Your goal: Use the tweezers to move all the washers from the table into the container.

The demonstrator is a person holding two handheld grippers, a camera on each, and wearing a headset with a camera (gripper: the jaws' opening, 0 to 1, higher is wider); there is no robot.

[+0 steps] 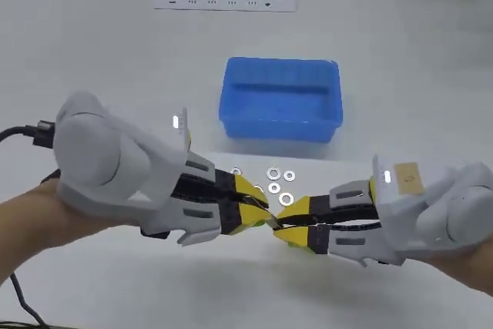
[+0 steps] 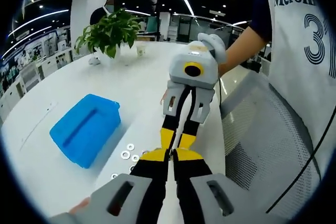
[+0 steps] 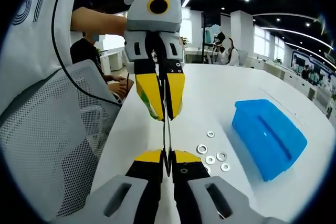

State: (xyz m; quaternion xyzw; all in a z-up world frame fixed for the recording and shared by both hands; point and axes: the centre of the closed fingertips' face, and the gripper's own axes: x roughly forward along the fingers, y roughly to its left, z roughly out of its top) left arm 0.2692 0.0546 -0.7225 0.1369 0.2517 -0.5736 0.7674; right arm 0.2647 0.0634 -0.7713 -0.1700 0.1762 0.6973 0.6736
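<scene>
the left gripper (image 1: pixel 258 207) and right gripper (image 1: pixel 289 229) meet tip to tip above the tabletop (image 1: pixel 115 52). each is clenched on one end of the tweezers (image 3: pixel 167 129), probably to reseat them for picking. the washers (image 1: pixel 274 174) lie loose on the tabletop just beside the blue container (image 1: pixel 277 125).

Thin silver tweezers (image 3: pixel 167 129) bridge the gap between the left tool (image 1: pixel 260 209) and the right tool (image 1: pixel 282 229), which meet tip to tip. Each end seems pinched between closed jaws. A loose cluster of small silver ring washers (image 1: pixel 286 199) lies flat just beyond the tool tips. Farther beyond them, a blue rectangular plastic container (image 1: pixel 281 98) sits upright with its top open.
</scene>
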